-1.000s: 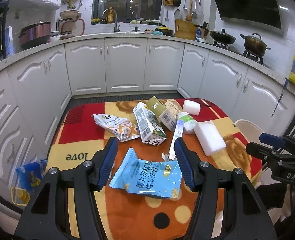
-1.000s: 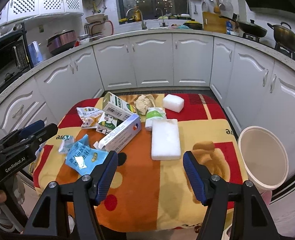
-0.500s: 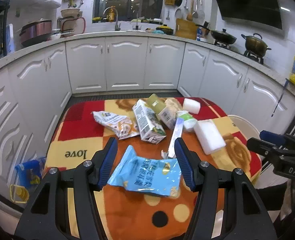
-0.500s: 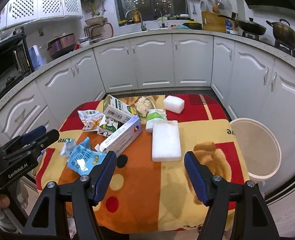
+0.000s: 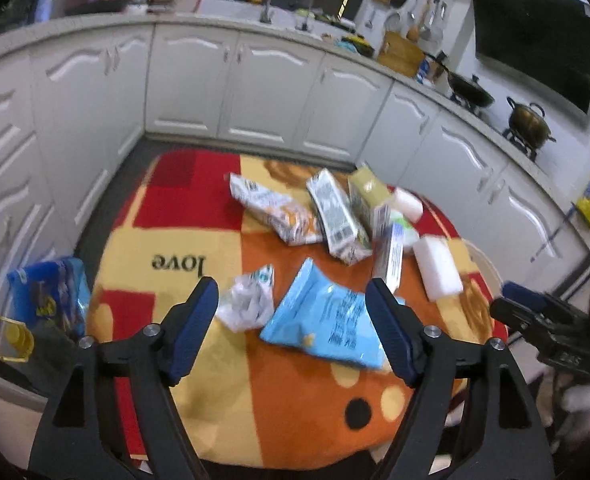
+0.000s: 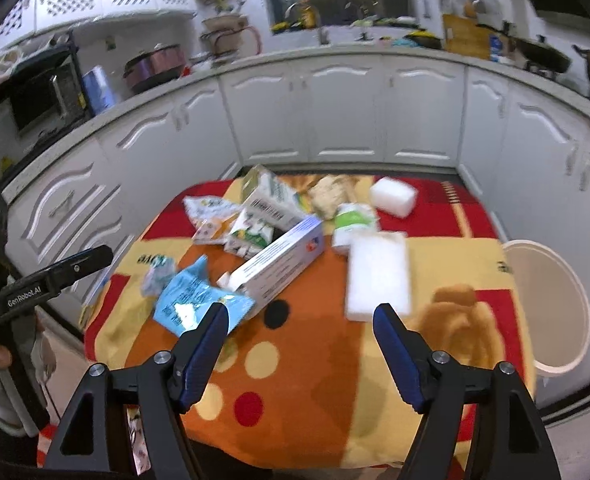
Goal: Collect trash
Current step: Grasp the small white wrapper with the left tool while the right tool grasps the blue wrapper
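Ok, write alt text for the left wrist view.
The open left gripper hovers over a light blue snack packet and a crumpled white wrapper on a red, orange and yellow tablecloth. Cartons, wrappers and white sponges lie beyond, white kitchen cabinets behind.

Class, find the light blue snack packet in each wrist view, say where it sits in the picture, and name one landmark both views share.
Left wrist view: the blue packet lies low and centre, between the open left gripper fingers, nearer the right one.
Right wrist view: it lies left of centre, just beyond the right gripper left fingertip.
Shared landmark: the long white box beside the packet.
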A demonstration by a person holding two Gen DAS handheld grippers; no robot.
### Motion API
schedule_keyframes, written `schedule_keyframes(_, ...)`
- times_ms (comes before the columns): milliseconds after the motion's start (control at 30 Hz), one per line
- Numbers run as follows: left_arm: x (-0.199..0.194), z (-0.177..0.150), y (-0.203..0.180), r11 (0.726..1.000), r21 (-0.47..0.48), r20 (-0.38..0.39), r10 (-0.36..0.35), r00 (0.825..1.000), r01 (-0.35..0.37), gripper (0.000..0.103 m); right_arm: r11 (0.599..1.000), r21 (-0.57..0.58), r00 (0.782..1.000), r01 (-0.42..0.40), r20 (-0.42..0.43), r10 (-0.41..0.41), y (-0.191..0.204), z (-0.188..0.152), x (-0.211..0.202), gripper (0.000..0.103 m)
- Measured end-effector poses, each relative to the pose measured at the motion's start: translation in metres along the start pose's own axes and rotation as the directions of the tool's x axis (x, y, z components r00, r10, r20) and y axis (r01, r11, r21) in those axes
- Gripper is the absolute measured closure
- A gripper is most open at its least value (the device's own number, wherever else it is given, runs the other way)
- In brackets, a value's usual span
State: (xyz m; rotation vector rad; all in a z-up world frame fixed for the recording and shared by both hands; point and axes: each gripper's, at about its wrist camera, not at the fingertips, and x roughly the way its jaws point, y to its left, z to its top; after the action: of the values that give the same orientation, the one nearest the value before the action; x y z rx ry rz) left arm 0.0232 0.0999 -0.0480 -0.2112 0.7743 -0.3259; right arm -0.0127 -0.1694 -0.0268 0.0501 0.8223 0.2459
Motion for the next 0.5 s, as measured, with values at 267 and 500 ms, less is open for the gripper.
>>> schedule_keyframes(267, 0.028, -0.006, 0.040, 0.993, -0.064, -0.090, 0.095, 0.991, -0.101, 0.028, 0.999, 0.005, 0.995, -0.044, -0.090, 0.045, -0.008, -0.002, 0.044, 0.030)
schedule_keyframes(500, 0.070, 0.005, 0.035, 0.996, -0.082, -0.156, 0.011, 0.988, -0.024, 0.028, 0.991, 0.045, 0.979, -0.130, -0.150, 0.135, -0.025, -0.003, 0.064, 0.030)
